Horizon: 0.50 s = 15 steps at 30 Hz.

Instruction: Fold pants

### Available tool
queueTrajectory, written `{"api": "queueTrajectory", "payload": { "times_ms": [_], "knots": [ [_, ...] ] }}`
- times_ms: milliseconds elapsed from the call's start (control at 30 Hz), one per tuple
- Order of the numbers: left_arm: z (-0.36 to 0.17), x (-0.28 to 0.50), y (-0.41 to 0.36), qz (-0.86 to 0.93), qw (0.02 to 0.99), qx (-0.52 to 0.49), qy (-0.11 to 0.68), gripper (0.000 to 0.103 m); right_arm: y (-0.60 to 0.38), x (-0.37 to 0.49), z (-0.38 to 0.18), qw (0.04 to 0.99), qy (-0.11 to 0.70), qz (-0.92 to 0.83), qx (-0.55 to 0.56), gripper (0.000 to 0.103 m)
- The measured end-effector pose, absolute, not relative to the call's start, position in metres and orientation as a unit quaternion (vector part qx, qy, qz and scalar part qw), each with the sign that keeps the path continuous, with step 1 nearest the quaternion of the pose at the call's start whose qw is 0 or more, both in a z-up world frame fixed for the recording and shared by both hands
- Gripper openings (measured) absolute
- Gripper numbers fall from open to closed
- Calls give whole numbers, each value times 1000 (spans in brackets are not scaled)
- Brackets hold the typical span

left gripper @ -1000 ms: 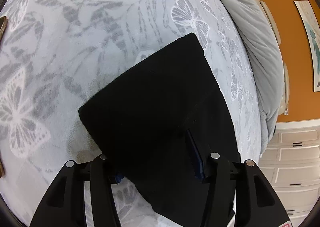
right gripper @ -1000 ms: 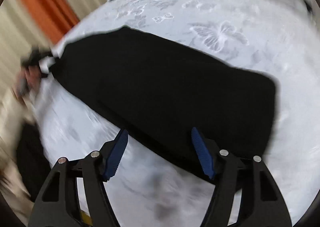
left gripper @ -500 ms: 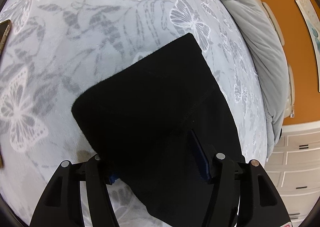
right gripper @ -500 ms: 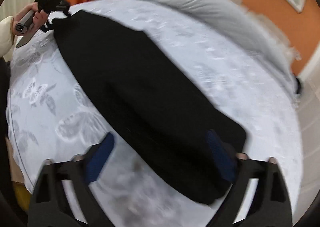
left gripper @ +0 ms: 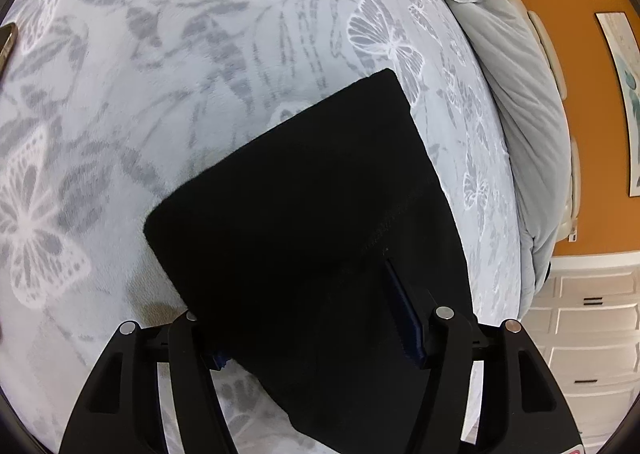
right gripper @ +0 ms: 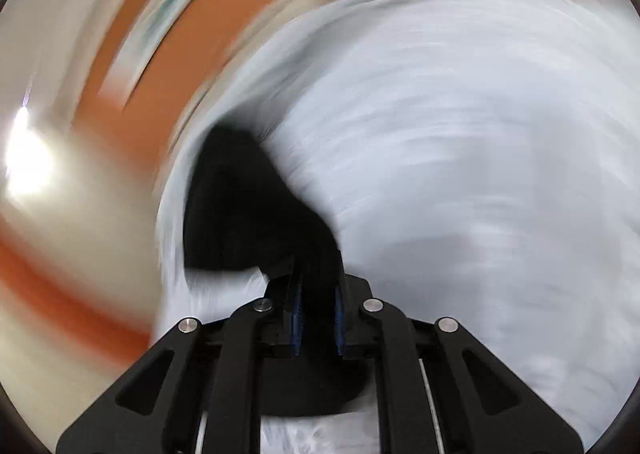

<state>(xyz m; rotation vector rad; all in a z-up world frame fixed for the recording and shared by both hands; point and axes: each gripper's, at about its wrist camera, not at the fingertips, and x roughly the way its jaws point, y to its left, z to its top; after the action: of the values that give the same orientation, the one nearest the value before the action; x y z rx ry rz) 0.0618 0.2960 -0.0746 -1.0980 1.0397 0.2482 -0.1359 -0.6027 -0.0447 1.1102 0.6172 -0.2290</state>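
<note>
1. The black pants [left gripper: 304, 222] lie flat on the bed's butterfly-print blanket [left gripper: 168, 66], one squared end pointing up the bed toward the grey pillow [left gripper: 524, 102].
2. The left hand-held gripper [left gripper: 316, 338] has its fingers spread wide, the cloth lying between them, not pinched.
3. The right hand-held gripper [right gripper: 317, 318] is pressed together on a bunch of the pants [right gripper: 248, 214]; that view is heavily blurred.
4. White drawers [left gripper: 588, 338] stand beside the bed.
</note>
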Motion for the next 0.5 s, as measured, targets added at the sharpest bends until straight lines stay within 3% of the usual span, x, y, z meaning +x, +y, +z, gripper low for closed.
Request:
{"api": "queueTrajectory", "payload": {
  "times_ms": [100,200,267,300,333,500],
  "knots": [
    [-73,62,293,120,724,-490,470,61,-627,-151,-100,737,336,-133,571,11],
    [-71,62,287,130,732,-474,471,61,-622,-140,-108,734,377,-111,554,20],
    [-70,61,284,137,736,-468,469,61,-621,-138,-98,750,364,-101,543,47],
    [-70,61,283,140,738,-465,469,61,-621,-138,-92,761,352,-101,536,69],
    [-69,62,281,142,738,-463,469,61,-620,-137,-89,768,346,-108,529,78],
    [-69,62,280,146,741,-458,468,62,-621,-122,-102,773,342,-123,519,75]
  ]
}}
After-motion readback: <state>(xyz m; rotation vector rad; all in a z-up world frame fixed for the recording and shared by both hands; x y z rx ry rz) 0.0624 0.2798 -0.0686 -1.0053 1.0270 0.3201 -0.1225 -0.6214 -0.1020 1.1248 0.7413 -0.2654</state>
